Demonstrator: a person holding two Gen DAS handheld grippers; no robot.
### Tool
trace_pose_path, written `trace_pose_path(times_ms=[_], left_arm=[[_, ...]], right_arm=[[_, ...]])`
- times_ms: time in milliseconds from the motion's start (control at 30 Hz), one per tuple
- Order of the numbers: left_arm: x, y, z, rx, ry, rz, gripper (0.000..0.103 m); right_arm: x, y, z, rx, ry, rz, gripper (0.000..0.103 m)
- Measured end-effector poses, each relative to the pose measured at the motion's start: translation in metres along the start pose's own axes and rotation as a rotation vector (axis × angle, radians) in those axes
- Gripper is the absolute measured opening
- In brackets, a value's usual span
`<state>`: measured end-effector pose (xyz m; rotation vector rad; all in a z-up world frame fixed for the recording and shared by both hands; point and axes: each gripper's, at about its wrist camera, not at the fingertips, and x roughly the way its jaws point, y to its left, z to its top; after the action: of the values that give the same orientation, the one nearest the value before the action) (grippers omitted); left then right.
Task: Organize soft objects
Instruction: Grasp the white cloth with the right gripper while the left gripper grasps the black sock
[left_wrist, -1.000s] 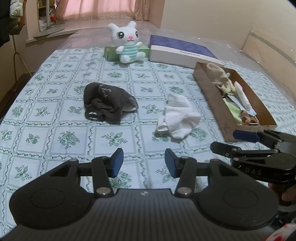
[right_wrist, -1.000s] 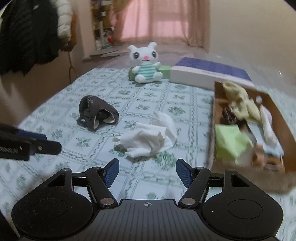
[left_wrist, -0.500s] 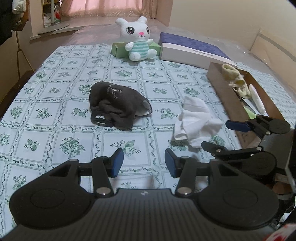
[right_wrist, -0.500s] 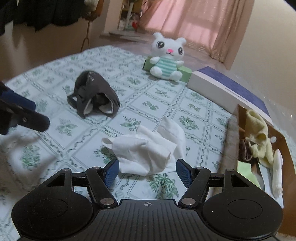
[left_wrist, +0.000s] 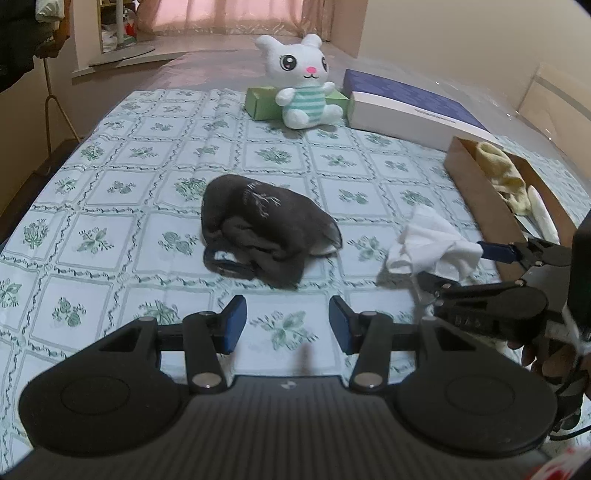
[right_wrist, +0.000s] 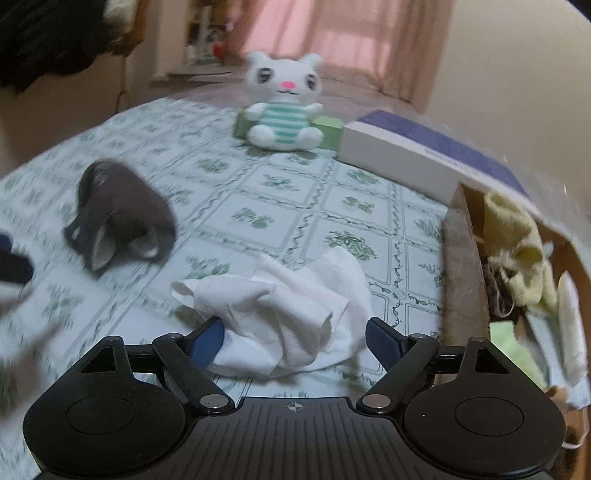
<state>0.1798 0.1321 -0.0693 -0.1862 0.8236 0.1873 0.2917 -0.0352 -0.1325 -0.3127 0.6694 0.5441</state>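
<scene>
Just ahead, white cloth (right_wrist: 291, 314) between right tool (right_wrist: 295, 339) fingers, spread apart, just widened, not clamped.

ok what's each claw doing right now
left claw: open, empty
right claw: open, just widened, white cloth between its fingers, not gripped

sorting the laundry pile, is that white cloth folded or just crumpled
Crumpled. The white cloth lies in a loose, creased heap on the tablecloth, with uneven flaps sticking out and no flat, squared edges.
</scene>
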Motion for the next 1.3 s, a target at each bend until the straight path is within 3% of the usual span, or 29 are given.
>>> trace_pose_path(times_ms=[233, 367, 400, 467, 500, 567, 667, 833, 1100, 1167, 1300], left_arm=[[0.018, 0.008, 0.013, -0.019, -0.016, 0.000, 0.046], [0.028, 0.013, 0.020, -0.032, -0.031, -0.007, 0.046], [0.030, 0.013, 0.021, -0.032, -0.037, -0.006, 0.046], [0.033, 0.014, 0.023, -0.034, -0.048, -0.007, 0.046], [0.034, 0.015, 0.024, -0.039, -0.054, -0.010, 0.046], [0.037, 0.017, 0.027, -0.050, -0.060, -0.021, 0.046], [0.040, 0.017, 0.031, -0.057, -0.073, -0.026, 0.049], [0.048, 0.017, 0.041, -0.084, -0.089, -0.030, 0.060], [0.085, 0.008, 0.058, -0.107, -0.051, -0.008, 0.061], [0.097, 0.005, 0.059, -0.107, -0.030, 0.007, 0.059], [0.109, 0.003, 0.056, -0.098, 0.004, 0.032, 0.038]], right_arm=[[0.030, -0.028, 0.011, 0.198, 0.046, 0.002, 0.087], [0.033, -0.033, 0.007, 0.220, 0.009, 0.003, 0.084], [0.033, -0.032, 0.006, 0.210, 0.000, 0.000, 0.079], [0.032, -0.030, 0.005, 0.174, -0.022, -0.013, 0.053], [0.031, -0.029, 0.005, 0.160, -0.033, -0.007, 0.049], [0.029, -0.025, 0.004, 0.136, -0.041, 0.004, 0.025], [0.029, -0.022, 0.003, 0.118, -0.048, 0.021, 0.018], [0.032, -0.022, 0.004, 0.127, -0.042, 0.025, 0.016], [0.034, -0.025, 0.004, 0.135, -0.039, 0.042, 0.016], [0.035, -0.024, 0.003, 0.129, -0.042, 0.044, 0.016], [0.034, -0.025, 0.002, 0.125, -0.048, 0.050, 0.016]])
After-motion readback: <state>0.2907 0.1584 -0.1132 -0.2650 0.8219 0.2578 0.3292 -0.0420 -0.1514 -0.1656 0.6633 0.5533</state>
